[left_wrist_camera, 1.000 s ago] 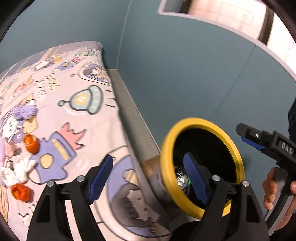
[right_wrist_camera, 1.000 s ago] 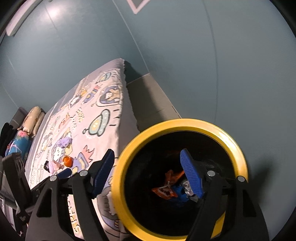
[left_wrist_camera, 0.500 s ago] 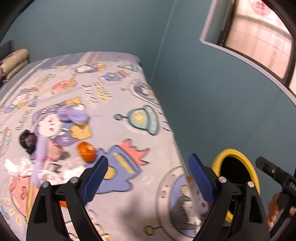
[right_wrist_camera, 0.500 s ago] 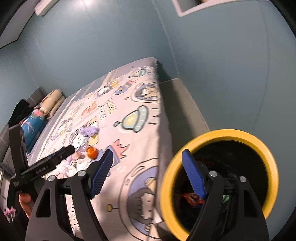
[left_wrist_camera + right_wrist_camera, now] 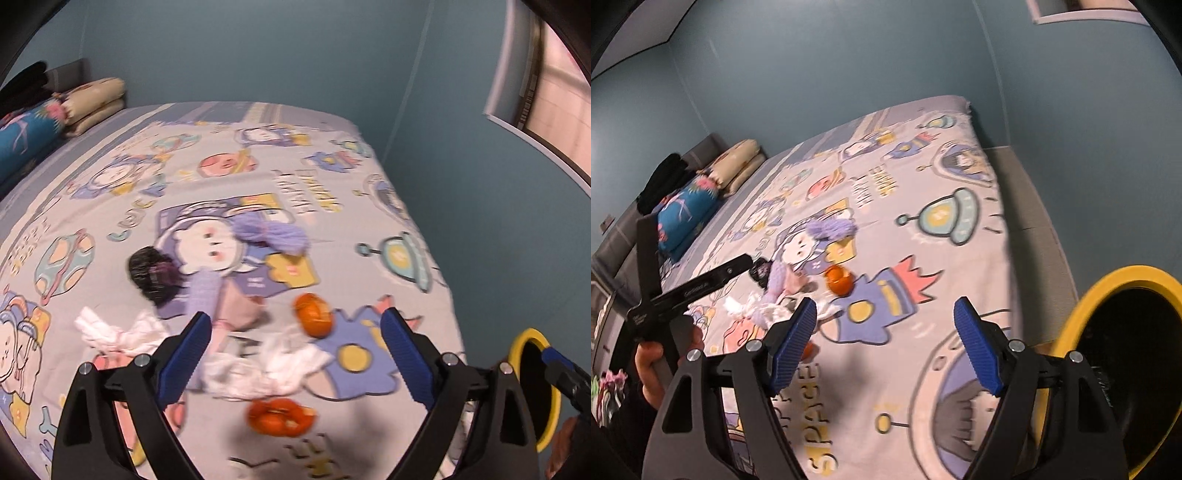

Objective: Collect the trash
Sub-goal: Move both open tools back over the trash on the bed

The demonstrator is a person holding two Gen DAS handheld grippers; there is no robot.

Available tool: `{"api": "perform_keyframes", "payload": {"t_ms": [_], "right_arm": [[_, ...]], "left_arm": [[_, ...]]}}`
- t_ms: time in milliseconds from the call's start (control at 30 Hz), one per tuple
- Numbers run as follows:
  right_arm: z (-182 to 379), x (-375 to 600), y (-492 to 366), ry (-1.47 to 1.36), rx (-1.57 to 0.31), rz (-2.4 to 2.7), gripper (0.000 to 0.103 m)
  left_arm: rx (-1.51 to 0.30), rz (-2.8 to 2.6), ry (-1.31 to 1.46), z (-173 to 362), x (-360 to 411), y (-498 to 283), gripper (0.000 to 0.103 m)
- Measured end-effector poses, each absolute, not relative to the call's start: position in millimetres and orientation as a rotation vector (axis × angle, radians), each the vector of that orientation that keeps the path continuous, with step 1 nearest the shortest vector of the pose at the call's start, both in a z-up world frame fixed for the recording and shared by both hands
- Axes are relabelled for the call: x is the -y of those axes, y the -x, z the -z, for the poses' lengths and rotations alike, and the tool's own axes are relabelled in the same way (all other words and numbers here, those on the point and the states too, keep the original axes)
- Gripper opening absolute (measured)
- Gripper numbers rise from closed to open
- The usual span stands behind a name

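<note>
Left gripper [image 5: 295,347]: angled down over the bed [image 5: 369,206], jaws just opened wide, nothing held.
Right gripper [image 5: 884,339]: tilted downward, spread, empty.
Orange peel [image 5: 280,417]: lain crosswise below white tissues [image 5: 258,369].
Yellow-rimmed bin [image 5: 1123,354]: stood beside the bed, mouth upward.

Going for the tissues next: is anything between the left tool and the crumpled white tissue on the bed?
Nothing visible blocks it. The left tool, open and empty, hangs over the crumpled white tissue; one orange peel lies just beyond, another orange peel nearer.

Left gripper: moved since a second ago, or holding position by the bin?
Yes. The left gripper has swung away from the yellow-rimmed bin, now at the frame's right edge, and faces the trash on the bed. Its jaws have just been opening; nothing between them.
</note>
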State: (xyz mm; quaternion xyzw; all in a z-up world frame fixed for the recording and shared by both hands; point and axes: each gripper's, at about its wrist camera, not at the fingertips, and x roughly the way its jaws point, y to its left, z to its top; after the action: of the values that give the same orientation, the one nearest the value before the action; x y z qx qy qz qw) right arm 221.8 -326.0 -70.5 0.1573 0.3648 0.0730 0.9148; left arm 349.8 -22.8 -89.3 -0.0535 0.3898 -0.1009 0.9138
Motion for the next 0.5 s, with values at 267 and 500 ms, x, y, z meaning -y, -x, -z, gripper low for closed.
{"api": "perform_keyframes", "payload": {"t_ms": [267,500], "right_arm": [[98.2,264.7,-248.3,-0.298,-0.806,-0.249,0.073],[133.5,209.0,-274.5,-0.241,-0.881,-0.327,0.073]], "left_arm": [[-0.819,0.098,0.149,116.9,-39.5,-382.2,0.089],[-0.853,0.026,0.153,149.0,-77.1,-414.7,0.089]]}}
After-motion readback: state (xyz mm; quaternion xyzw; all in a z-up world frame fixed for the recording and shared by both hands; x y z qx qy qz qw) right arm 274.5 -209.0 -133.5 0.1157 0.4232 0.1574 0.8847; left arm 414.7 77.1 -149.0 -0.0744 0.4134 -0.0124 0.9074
